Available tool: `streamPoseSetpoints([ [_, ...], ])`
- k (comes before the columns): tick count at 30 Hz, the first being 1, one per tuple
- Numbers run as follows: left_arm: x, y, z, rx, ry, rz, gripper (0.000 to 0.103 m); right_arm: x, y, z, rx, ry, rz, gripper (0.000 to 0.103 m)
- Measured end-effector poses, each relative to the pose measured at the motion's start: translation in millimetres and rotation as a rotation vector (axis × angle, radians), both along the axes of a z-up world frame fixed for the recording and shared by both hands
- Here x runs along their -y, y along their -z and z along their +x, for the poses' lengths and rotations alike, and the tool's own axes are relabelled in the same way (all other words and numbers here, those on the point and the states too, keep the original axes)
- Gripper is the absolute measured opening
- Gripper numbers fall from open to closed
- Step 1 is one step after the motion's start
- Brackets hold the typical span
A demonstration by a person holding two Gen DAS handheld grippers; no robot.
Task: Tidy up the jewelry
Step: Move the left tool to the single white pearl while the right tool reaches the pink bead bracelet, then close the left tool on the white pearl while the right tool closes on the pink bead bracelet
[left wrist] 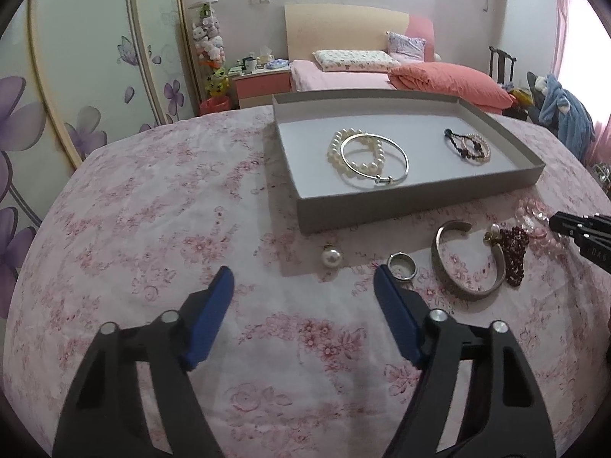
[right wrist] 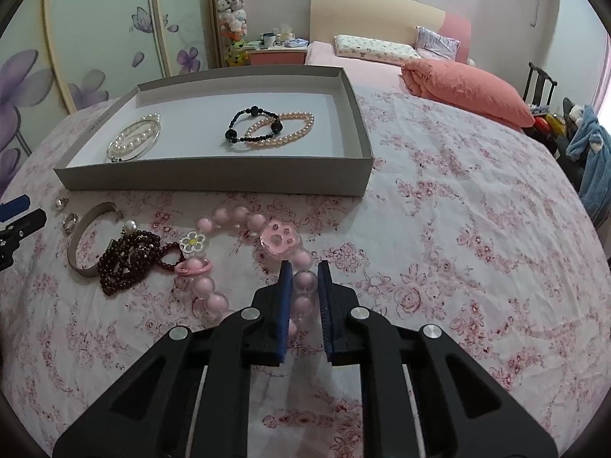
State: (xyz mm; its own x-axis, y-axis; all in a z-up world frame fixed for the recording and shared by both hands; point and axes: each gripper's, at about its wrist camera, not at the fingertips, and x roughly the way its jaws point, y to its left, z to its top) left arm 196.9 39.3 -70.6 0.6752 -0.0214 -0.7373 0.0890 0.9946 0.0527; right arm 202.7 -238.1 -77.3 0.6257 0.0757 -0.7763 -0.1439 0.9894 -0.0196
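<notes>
Landmark: grey tray (right wrist: 214, 181) on floral cloth (right wrist: 458, 229); all places given rel. to it.
R gripper (right wrist: 305, 267): just in front of tray's right half, blue fingers (right wrist: 284, 297) narrowed round pink bead bracelet (right wrist: 303, 282). One big bead sits btwn the pads; looks clamped, contact on both sides not fully clear.
Pink bracelet: loops on cloth in front of tray, paw charm (right wrist: 278, 238) at far side nearest tray, flower charm (right wrist: 193, 242) and ringed charm (right wrist: 193, 267) to its left.
L gripper (left wrist: 303, 278): in front of tray's left end, fingers wide apart, holding nothing, above bare cloth.
Near L gripper: pearl earring (left wrist: 330, 257) btwn tray front wall and fingers; ring (left wrist: 401, 266) just beside right fingertip.
Also in front of tray: silver cuff (right wrist: 89, 240), dark red bead string (right wrist: 126, 263) touching cuff.
In tray: left, pearl bracelet (left wrist: 355, 150) under silver bangle (left wrist: 374, 162); right, black bead bracelet (right wrist: 252, 126) overlapping pink pearl bracelet (right wrist: 284, 129).
</notes>
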Motion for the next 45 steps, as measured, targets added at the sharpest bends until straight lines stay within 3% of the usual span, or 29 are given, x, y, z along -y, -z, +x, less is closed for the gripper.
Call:
streamPoseSetpoints([
  [9,15.2,8.2,27.2,-0.055,-0.017,-0.001,0.047,3.6,0.1,0.2,-0.006,0.000,0.031,0.015],
  [12,14.2,10.3,32.2,-0.069,-0.022,-0.012,0.033,4.9,0.0,0.5,-0.007,0.000,0.036,0.015],
  [16,13.6,10.7,33.1,-0.070,-0.033,-0.008,0.021,6.6,0.0,1.2,-0.008,0.000,0.044,0.015],
  [45,14.7,10.8,33.4,-0.069,-0.034,0.002,0.021,11.2,0.3,1.6,-0.012,0.003,0.063,0.015],
])
